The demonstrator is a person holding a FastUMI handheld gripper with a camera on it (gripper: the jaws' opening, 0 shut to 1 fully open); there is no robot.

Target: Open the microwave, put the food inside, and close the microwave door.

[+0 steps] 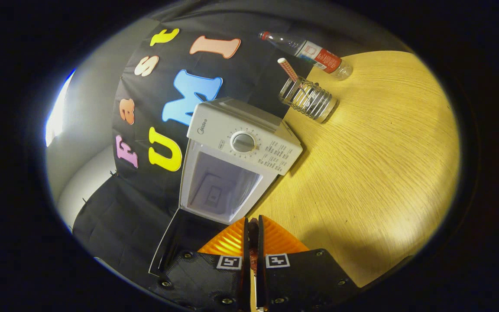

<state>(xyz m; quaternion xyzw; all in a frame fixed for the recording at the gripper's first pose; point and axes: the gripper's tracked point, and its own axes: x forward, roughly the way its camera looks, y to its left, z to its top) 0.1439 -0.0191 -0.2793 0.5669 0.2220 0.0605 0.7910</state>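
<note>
Tool (253,225): at the bottom centre of the frame, fingers drawn almost together with a narrow slit between them. A small dark reddish piece (254,255) sits in that slit; what it is cannot be told, nor whether both fingers press on it.
Microwave door (176,242): just ahead and to the lower left of the tool, swung fully open, dark inner face showing, edged in white.
Microwave (238,151): white, at the centre of the frame, beyond the fingertips, standing at the edge of the counter. Cavity (219,186) open, pale inside.
Control dial (243,142): round, on the microwave's front panel, above and to the right of the cavity.
Counter (383,164): light wood grain, takes up the right half of the frame.
Glass jar (308,99): ribbed, clear, near the microwave's far corner, upper centre right; a checked straw (287,68) stands in it.
Bottle (314,53): clear plastic, red label, farthest away, beyond the jar at the counter's far edge.
</note>
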